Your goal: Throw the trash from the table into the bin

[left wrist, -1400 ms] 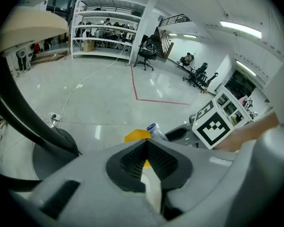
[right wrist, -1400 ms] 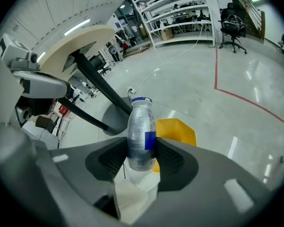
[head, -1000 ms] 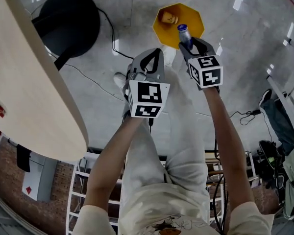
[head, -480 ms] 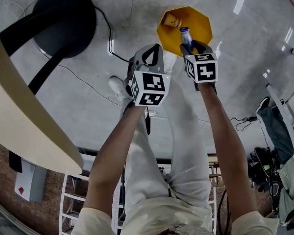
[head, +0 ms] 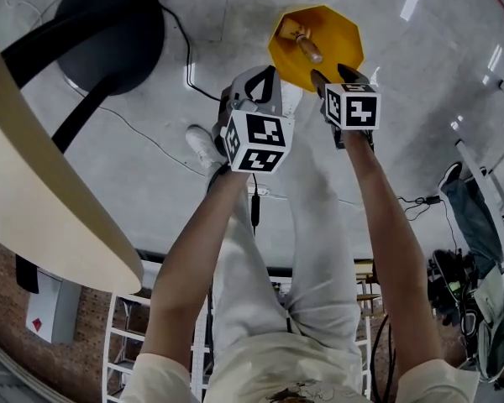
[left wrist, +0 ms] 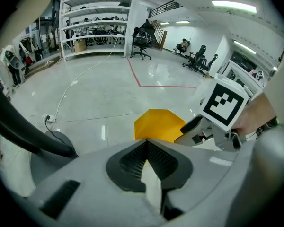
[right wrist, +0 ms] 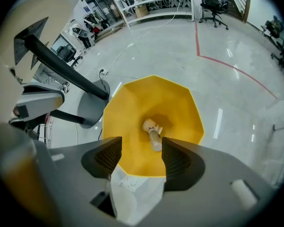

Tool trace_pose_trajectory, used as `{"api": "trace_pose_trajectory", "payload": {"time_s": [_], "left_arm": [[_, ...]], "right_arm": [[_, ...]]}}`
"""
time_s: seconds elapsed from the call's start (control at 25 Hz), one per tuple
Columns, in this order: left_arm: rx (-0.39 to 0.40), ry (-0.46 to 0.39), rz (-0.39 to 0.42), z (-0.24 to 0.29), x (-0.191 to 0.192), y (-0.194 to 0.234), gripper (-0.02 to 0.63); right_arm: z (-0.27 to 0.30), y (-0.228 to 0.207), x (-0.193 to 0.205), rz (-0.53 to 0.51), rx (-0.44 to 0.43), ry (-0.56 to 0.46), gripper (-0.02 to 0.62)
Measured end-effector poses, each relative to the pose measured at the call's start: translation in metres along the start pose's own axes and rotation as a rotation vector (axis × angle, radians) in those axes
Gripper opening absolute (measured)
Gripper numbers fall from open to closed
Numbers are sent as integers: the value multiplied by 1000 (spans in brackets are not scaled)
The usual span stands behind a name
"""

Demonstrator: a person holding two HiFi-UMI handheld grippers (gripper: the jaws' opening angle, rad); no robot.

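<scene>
A yellow bin (head: 336, 36) stands on the floor just beyond both grippers. Inside it lie a tan bottle (head: 309, 49) and a crumpled cup (head: 291, 31); the right gripper view shows the bottle (right wrist: 155, 139) and cup (right wrist: 149, 125) at the bin's (right wrist: 128, 122) bottom. My right gripper (head: 330, 74) hangs over the bin's near rim. Its jaws have just been opening and stand apart (right wrist: 141, 145) with nothing between them. My left gripper (head: 263, 92) is beside it, short of the bin (left wrist: 158, 124), its pads (left wrist: 141, 159) pressed together on nothing.
A light wooden table edge (head: 50, 208) runs down the left. A black round base (head: 109, 32) and cables (head: 151, 137) lie on the grey floor to the left of the bin. The person's shoe (head: 199, 145) stands near the left gripper.
The bottle that stood upright in the right gripper has left the jaws and now lies in the bin. Both grippers have dropped closer to the bin.
</scene>
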State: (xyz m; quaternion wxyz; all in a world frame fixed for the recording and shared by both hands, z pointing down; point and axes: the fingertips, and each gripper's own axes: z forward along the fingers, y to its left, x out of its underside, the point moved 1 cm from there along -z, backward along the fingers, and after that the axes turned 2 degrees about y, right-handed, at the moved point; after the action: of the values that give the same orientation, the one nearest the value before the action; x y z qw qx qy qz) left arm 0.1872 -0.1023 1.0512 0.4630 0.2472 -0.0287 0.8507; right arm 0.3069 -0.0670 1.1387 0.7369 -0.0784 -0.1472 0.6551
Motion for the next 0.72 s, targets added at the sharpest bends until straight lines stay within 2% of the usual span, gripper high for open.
{"api": "trace_pose_trajectory", "payload": {"time_s": [0.4, 0.68, 0.72], "left_arm": [[-6, 11, 36, -36, -11, -7, 6], [1, 9, 48, -101, -37, -34, 6], [1, 5, 56, -112, -43, -38, 6]], "right_arm": [[-25, 24, 10, 27, -56, -8, 261], [-97, 61, -3, 0, -137, -56, 260], [-109, 64, -8, -2, -139, -76, 245]]}}
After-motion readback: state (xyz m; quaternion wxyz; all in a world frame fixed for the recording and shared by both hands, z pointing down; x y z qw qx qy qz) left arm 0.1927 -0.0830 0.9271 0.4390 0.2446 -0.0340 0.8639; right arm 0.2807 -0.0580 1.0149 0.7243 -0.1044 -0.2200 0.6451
